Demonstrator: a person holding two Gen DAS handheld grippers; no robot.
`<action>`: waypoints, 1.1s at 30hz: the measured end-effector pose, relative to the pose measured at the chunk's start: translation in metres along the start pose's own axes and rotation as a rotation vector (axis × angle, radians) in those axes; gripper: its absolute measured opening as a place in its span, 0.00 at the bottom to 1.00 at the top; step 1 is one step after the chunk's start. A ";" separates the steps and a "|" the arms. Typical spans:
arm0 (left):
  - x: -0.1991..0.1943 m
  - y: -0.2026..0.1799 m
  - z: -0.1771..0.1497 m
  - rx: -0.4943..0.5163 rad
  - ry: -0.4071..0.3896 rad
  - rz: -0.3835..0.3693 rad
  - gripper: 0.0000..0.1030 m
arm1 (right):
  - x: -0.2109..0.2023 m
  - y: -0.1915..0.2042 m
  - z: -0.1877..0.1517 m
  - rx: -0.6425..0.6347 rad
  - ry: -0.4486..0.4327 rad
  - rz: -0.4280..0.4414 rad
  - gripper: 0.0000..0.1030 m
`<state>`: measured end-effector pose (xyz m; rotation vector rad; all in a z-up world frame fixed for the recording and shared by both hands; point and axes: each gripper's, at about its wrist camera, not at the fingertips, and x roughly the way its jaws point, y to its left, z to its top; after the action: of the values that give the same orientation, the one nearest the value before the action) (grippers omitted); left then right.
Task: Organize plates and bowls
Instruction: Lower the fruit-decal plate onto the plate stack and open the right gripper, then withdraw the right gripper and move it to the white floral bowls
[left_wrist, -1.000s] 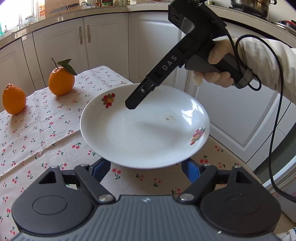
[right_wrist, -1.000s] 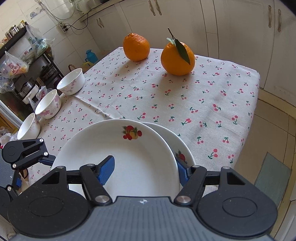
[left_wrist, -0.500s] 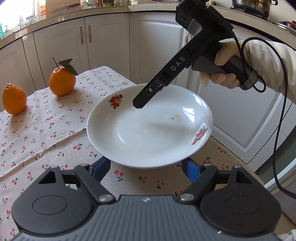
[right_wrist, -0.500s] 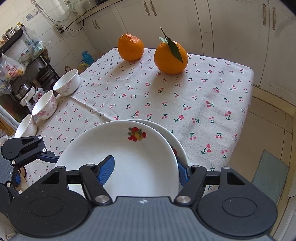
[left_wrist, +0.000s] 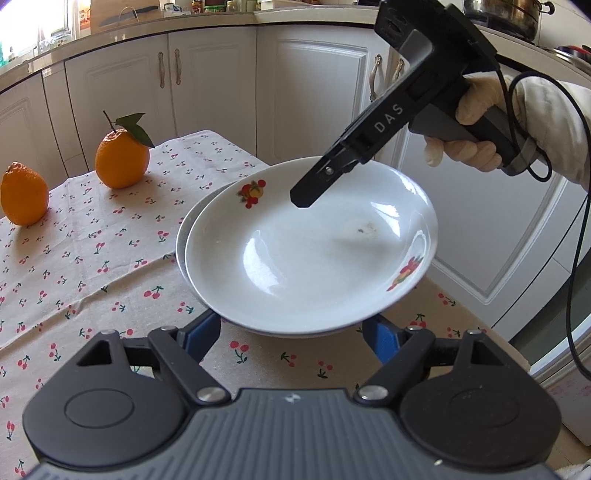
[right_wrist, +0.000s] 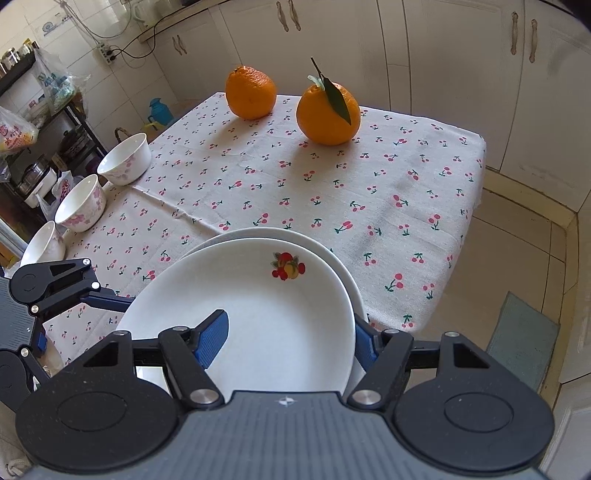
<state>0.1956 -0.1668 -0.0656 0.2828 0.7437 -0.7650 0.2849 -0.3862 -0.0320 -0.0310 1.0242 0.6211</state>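
A white plate with fruit prints (right_wrist: 258, 306) hangs tilted in my right gripper (right_wrist: 286, 339), which is shut on its near rim, one blue pad inside and the other outside. Just beneath it a second white plate (right_wrist: 258, 233) lies on the cherry-print tablecloth (right_wrist: 332, 192), offset a little. In the left wrist view the held plate (left_wrist: 310, 258) covers most of the lower plate (left_wrist: 181, 240), and the right gripper's upper finger (left_wrist: 310, 192) reaches over its far rim. My left gripper (left_wrist: 291, 332) stands open at the plates' near edge, its fingertips hidden under the rim.
Two oranges (right_wrist: 251, 92) (right_wrist: 328, 114) sit at the table's far end. Three floral bowls (right_wrist: 125, 158) (right_wrist: 81, 203) (right_wrist: 42, 245) line the left edge. The table drops off to tiled floor on the right. White cabinets stand behind. A gloved hand (left_wrist: 461, 147) holds the right gripper.
The right gripper has carried the held plate across until it sits more squarely over the lower plate, whose left rim now shows in the left wrist view. The left gripper has stayed put.
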 end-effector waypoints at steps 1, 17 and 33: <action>0.001 0.000 0.000 0.000 0.001 -0.002 0.82 | -0.001 0.000 0.000 -0.001 0.002 -0.005 0.73; 0.002 0.002 -0.002 0.004 -0.009 -0.009 0.84 | -0.008 0.008 -0.009 0.002 0.018 -0.070 0.77; -0.009 -0.003 -0.004 0.026 -0.042 -0.003 0.92 | -0.029 0.033 -0.030 0.008 -0.061 -0.172 1.00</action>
<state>0.1874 -0.1625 -0.0623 0.2883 0.6953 -0.7812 0.2344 -0.3817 -0.0157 -0.0910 0.9535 0.4588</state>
